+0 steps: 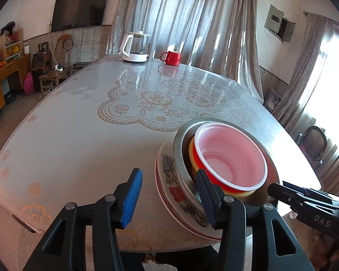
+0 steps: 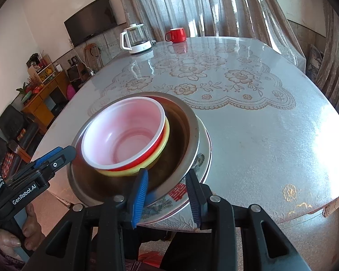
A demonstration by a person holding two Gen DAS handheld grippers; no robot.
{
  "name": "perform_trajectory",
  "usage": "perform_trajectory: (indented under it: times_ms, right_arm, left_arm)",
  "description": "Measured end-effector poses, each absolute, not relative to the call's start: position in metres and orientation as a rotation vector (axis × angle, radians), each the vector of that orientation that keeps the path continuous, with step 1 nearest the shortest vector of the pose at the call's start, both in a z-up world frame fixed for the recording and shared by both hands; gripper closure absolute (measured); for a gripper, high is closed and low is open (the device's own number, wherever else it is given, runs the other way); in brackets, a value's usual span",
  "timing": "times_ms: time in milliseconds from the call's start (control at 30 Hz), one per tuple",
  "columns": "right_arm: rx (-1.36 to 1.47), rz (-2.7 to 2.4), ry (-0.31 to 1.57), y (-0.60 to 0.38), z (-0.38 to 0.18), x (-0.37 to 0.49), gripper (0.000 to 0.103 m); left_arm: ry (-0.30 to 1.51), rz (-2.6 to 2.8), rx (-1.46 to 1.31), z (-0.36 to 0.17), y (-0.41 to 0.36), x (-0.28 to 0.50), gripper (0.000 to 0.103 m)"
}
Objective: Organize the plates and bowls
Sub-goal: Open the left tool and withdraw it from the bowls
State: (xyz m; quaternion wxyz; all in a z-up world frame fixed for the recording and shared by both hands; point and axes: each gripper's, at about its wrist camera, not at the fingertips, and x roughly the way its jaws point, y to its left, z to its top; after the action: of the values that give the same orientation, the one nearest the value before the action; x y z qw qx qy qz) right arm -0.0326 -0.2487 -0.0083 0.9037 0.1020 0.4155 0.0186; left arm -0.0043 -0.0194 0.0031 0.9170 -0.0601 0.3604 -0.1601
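A stack stands at the table's near edge: a patterned white plate (image 1: 169, 176) (image 2: 203, 158) at the bottom, a steel bowl (image 1: 180, 158) (image 2: 183, 122) on it, a yellow bowl (image 1: 192, 155) (image 2: 147, 167) in that, and a red bowl with a white-pink inside (image 1: 232, 153) (image 2: 124, 131) on top. My left gripper (image 1: 169, 194) is open, its fingers either side of the stack's left rim. My right gripper (image 2: 167, 194) is open at the stack's near rim, holding nothing. The right gripper also shows in the left wrist view (image 1: 305, 196).
The table (image 1: 90, 135) (image 2: 260, 135) has a lace-pattern cover. A white kettle (image 1: 135, 47) (image 2: 135, 38) and a red mug (image 1: 171, 57) (image 2: 176, 35) stand at its far end. Curtains hang behind; chairs and a cabinet stand to the sides.
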Motion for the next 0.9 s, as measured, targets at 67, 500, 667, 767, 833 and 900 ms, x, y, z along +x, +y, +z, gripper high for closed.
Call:
perform_trajectory:
  times_ms: [67,500,667,767,833,900]
  right_arm:
    - [0.205,0.033,0.851,-0.248,-0.007,-0.035,0.069]
    - [0.139,-0.159,0.658,-0.24,0.015,-0.056,0.06]
    - [0.119,-0.182,0.656,-0.228,0.008,-0.052,0.058]
    - [0.099,-0.188,0.641,-0.223,0.009,-0.053,0.057]
    - [0.096,-0.18,0.641,-0.221,0.01,-0.053,0.056]
    - [0.095,-0.175,0.643,-0.221,0.01,-0.052,0.055]
  left_arm:
    - [0.729,-0.312,-0.113,0.003,-0.02,-0.006,0.049]
    - [0.623,-0.181,-0.058,0.011,-0.027,-0.023,0.023]
    - [0.613,-0.172,-0.04,0.01,-0.031,-0.026,0.02]
    - [0.61,-0.166,-0.042,0.011,-0.031,-0.025,0.013]
    - [0.607,-0.165,-0.044,0.012,-0.03,-0.025,0.012]
    - [0.601,-0.161,-0.041,0.012,-0.03,-0.025,0.01]
